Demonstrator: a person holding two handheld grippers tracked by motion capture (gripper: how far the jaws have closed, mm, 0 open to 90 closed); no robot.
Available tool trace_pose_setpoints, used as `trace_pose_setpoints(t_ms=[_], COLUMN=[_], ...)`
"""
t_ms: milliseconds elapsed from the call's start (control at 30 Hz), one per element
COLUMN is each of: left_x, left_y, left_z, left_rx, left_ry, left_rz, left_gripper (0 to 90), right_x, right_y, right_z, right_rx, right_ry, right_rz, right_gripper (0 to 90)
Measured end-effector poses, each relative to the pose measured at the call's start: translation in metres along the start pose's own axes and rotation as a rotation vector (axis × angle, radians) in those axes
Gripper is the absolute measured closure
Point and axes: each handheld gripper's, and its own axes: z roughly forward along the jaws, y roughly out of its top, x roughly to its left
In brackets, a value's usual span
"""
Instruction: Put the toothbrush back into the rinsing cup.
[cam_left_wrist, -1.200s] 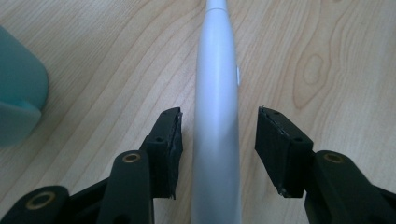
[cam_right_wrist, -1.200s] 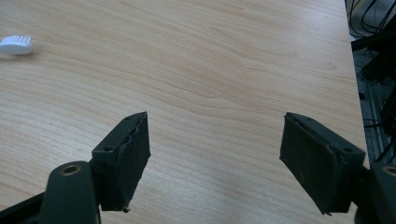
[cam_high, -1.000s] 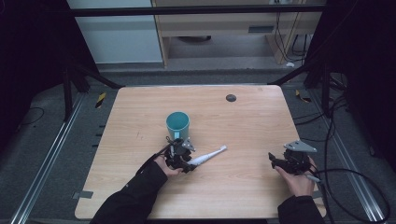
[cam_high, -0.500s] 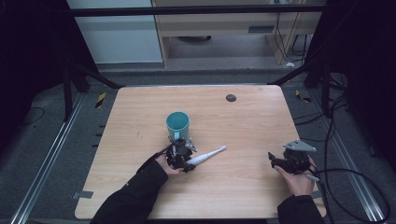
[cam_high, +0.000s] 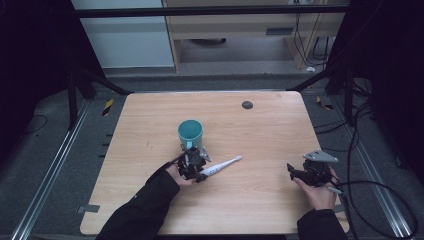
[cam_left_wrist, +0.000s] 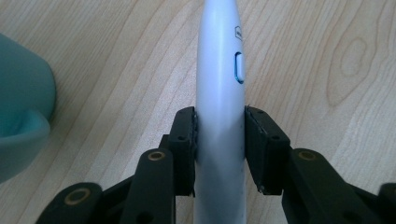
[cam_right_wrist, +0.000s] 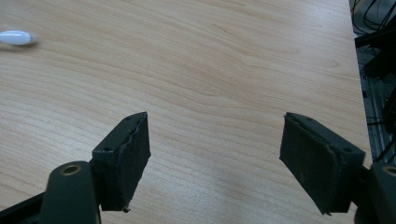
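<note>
Seen from above, a pale wooden surface (cam_high: 260, 135) carries a white electric toothbrush (cam_high: 220, 166) lying flat near its middle, its slim head end pointing toward the right edge and slightly away from the person. The left gripper (cam_high: 196, 165) sits over the thick handle end of the toothbrush, held in a hand wearing a dark sleeve (cam_high: 145, 210). A teal cup (cam_high: 190, 134) stands upright just beyond this gripper, close to it; whether they touch cannot be told.

In the left gripper view, the toothbrush (cam_left_wrist: 219, 107) runs straight up between the two black fingers (cam_left_wrist: 184, 147), and both pads press against the sides of its handle, just below its blue-ringed button (cam_left_wrist: 239, 67). The fingers have just been closing, and they now hold the toothbrush, which rests on the wood. The cup (cam_left_wrist: 21, 121) shows at the left margin of that view.

The right gripper (cam_high: 306, 172) rests near the right edge of the surface, well apart from the toothbrush, with a grey three-cornered plate (cam_high: 320, 156) on top and a cable (cam_high: 380, 185) trailing off the side. In the right gripper view its fingers (cam_right_wrist: 123, 161) stand wide with bare wood between them; the white tip of the toothbrush (cam_right_wrist: 16, 37) shows far off at the upper left.

A small dark round mark (cam_high: 247, 104) lies near the far edge.
</note>
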Motion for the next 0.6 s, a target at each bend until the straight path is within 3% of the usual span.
trace_pose_setpoints(t_ms=[600], left_x=[0.0012], left_y=[0.004], left_z=[0.0021], left_rx=[0.051], left_ry=[-0.008], left_rz=[-0.019], left_gripper=[65.6], right_x=[0.0003], right_y=[0.0005], right_z=[0.0016], right_rx=[0.005], right_ry=[0.005], right_rz=[0.002], right_gripper=[24.3])
